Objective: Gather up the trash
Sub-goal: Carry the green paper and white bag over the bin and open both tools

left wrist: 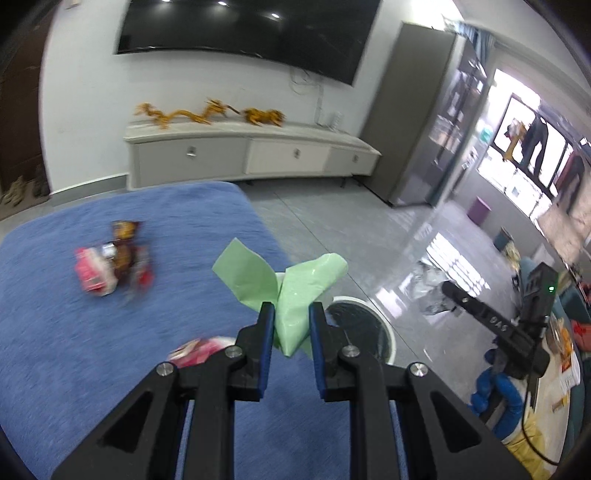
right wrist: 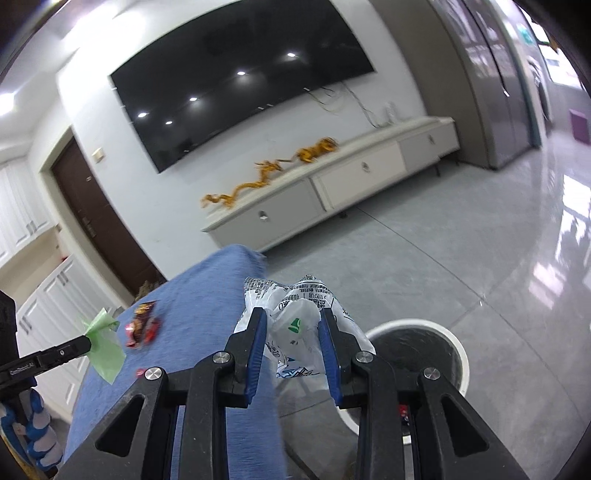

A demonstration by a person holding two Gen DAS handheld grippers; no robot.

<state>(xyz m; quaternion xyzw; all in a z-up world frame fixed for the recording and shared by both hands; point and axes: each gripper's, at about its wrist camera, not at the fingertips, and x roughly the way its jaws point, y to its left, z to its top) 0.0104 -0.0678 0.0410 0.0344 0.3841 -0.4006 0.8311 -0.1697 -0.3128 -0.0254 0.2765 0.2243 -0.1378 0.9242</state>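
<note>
My left gripper [left wrist: 291,312] is shut on a crumpled light green plastic bag [left wrist: 295,291], held over the right edge of the blue-covered table [left wrist: 92,332]. My right gripper [right wrist: 291,319] is shut on a clear and white printed plastic wrapper [right wrist: 299,325], just left of a round white trash bin [right wrist: 417,347] with a dark liner on the floor. The same bin [left wrist: 364,328] shows behind the left fingers. A pile of red, pink and brown snack wrappers [left wrist: 110,258] lies on the table. A pink wrapper [left wrist: 199,349] lies near the left gripper.
A low white TV cabinet [left wrist: 251,155] with golden dragon figures [left wrist: 207,112] stands under a wall-mounted TV [left wrist: 240,29]. A grey tall cabinet [left wrist: 413,118] stands to the right. The grey tiled floor [right wrist: 461,258] is glossy. A blue-gloved hand [left wrist: 495,398] holds the right gripper's handle.
</note>
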